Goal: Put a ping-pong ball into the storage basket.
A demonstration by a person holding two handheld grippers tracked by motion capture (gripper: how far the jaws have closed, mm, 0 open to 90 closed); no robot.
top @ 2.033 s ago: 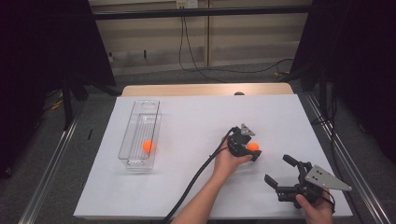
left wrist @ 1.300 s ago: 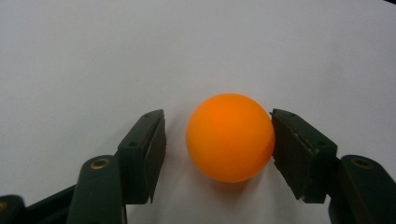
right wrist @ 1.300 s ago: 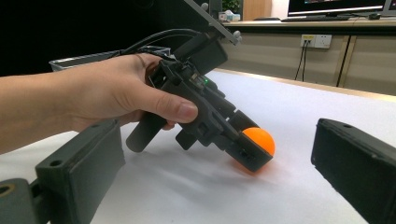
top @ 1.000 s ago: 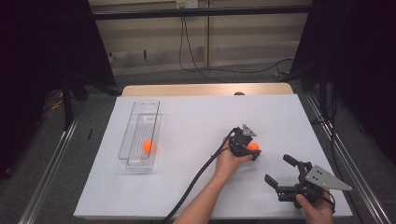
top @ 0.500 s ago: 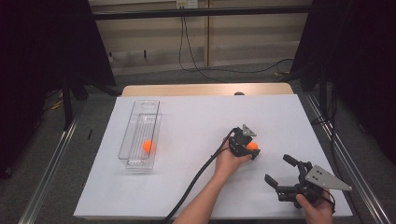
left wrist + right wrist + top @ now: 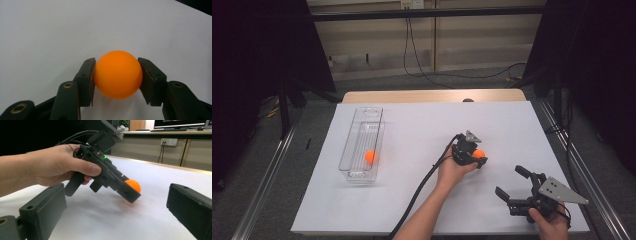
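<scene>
An orange ball (image 6: 117, 75) sits between the two black jaws of my left gripper (image 6: 117, 82), whose pads press on both its sides. In the high view this gripper (image 6: 477, 157) is held low over the white table right of centre, with the ball (image 6: 478, 153) at its tip. The right gripper view sees the same gripper (image 6: 112, 180) from the side, tilted down with the ball (image 6: 132, 185) close to the surface. My right gripper (image 6: 511, 181) rests near the table's front right corner, open, with nothing between its jaws (image 6: 116, 220).
A clear, long plastic tray (image 6: 362, 117) stands on the left part of the white table (image 6: 422, 125) and holds a second orange ball (image 6: 370, 156). A black cable (image 6: 422, 185) trails from the left gripper toward the front edge.
</scene>
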